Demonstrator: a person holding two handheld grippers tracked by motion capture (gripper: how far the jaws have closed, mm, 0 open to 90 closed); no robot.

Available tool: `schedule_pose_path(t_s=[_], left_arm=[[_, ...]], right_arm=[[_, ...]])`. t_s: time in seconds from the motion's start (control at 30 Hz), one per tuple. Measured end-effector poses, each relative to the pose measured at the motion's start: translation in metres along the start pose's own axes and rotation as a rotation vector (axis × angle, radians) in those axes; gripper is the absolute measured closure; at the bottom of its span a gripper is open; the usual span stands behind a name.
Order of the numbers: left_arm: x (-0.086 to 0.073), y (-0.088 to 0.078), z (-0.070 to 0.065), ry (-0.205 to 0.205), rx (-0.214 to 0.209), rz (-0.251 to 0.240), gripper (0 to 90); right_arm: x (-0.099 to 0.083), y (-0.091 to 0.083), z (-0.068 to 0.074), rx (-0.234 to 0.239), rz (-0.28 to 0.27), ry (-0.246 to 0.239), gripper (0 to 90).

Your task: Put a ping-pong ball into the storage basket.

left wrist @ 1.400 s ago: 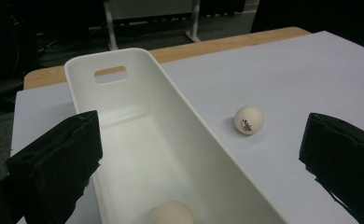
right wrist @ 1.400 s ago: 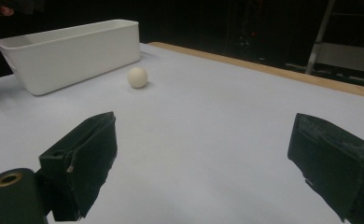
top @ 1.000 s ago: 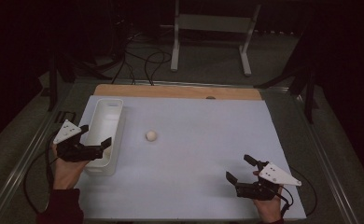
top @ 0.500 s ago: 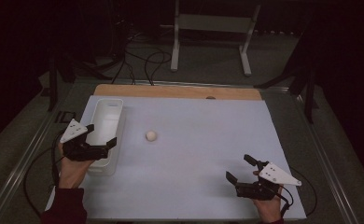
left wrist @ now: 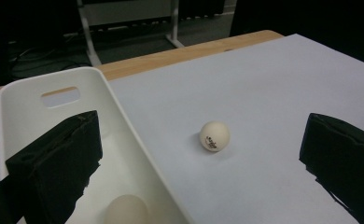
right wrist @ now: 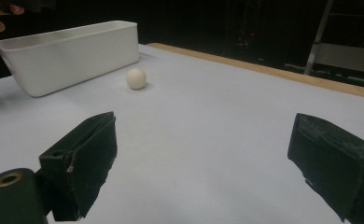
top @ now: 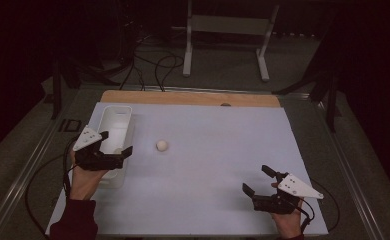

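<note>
Nearest the person, at about five o'clock on the table in the high view, we see the right gripper (top: 255,181) held low over the white sheet (top: 213,165), its jaws spread wide with nothing between them; in the right gripper view the two black jaws frame bare sheet. At about nine o'clock, the left gripper (top: 117,144) hangs over the near end of the white bin (top: 114,117), jaws likewise wide apart and empty — in the left gripper view one jaw stands over the bin's interior, the other over the sheet beyond its wall. Just below that gripper, we find a pale ball inside the bin (left wrist: 126,211) resting on its floor near the near end. A second ball (top: 161,145) — white, with a small dark mark visible in the left gripper view — lies loose on the sheet, just beside the bin at its three o'clock, apart from both grippers. Farthest off, at twelve o'clock, the table's wooden edge (top: 183,97) borders the sheet.
</note>
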State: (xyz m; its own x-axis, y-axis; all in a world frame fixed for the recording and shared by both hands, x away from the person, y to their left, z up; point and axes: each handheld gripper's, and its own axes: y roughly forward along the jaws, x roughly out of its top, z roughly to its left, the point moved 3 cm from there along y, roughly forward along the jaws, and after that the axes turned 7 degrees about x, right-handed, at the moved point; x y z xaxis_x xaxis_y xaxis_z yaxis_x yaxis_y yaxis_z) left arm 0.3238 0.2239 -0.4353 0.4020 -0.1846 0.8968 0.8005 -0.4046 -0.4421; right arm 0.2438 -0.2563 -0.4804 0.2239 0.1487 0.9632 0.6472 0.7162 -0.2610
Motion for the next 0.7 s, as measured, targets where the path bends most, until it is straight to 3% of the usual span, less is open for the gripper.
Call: schedule_pose_path(t_s=[0.7], left_arm=[[0.007, 0.011, -0.016, 0.02, -0.036, 0.003, 0.0]], right_arm=[[0.001, -0.001, 0.0, -0.002, -0.004, 0.0, 7.4]])
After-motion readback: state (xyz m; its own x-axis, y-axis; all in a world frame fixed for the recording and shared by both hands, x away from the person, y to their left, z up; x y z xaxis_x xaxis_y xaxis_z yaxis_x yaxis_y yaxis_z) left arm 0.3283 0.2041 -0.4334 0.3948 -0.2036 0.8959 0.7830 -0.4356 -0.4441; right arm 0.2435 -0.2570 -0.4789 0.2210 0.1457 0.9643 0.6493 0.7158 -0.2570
